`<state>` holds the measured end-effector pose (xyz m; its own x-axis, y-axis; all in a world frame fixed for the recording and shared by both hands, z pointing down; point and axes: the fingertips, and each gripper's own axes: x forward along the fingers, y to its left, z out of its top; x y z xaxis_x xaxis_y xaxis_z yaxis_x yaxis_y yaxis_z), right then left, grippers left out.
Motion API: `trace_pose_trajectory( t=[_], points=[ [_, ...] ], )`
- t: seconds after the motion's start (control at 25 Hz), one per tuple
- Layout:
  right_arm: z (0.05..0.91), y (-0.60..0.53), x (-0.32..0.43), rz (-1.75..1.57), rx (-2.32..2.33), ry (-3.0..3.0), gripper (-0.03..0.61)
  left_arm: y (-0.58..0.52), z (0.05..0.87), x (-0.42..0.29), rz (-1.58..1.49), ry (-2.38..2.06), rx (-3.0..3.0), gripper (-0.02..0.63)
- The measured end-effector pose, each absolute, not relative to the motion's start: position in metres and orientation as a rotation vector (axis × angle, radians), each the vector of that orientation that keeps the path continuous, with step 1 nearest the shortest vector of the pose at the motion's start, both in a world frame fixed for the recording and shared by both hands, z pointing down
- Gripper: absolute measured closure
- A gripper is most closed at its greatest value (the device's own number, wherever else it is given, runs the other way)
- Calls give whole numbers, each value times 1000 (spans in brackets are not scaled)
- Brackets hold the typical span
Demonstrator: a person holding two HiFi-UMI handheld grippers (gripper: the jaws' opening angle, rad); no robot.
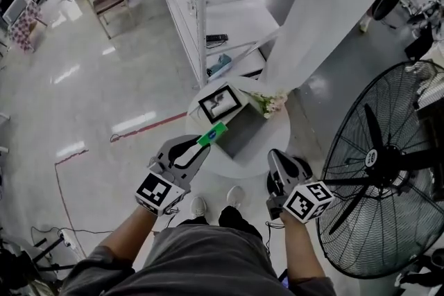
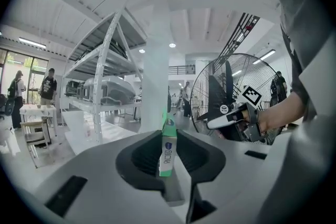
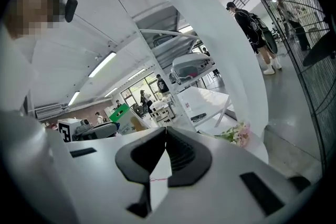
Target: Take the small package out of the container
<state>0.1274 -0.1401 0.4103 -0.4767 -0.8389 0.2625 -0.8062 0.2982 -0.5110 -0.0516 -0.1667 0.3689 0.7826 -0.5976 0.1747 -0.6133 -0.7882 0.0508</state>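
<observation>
The small green and white package point(image 1: 212, 134) is pinched upright between the jaws of my left gripper point(image 1: 201, 144), just above the left edge of the grey open container point(image 1: 244, 132) on the round white table point(image 1: 208, 157). In the left gripper view the package point(image 2: 167, 152) stands on edge between the pads. My right gripper point(image 1: 276, 157) hovers at the table's right rim, shut with nothing in it; its jaws point(image 3: 166, 145) meet in a line. From the right gripper view, the package point(image 3: 119, 113) shows at the left.
A black picture frame point(image 1: 220, 103) and a bunch of flowers point(image 1: 272, 104) sit on the table behind the container. A large floor fan point(image 1: 388, 163) stands close on the right. White shelving point(image 1: 222, 17) rises behind the table. Open floor lies to the left.
</observation>
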Motion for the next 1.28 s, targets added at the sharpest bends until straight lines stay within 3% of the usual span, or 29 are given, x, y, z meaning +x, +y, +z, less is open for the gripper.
trace_pose_trajectory(
  t=[1.28],
  points=[
    [381, -114, 105, -769, -1528, 2570, 557, -149, 347, -70, 182, -1004, 2866, 515]
  ],
)
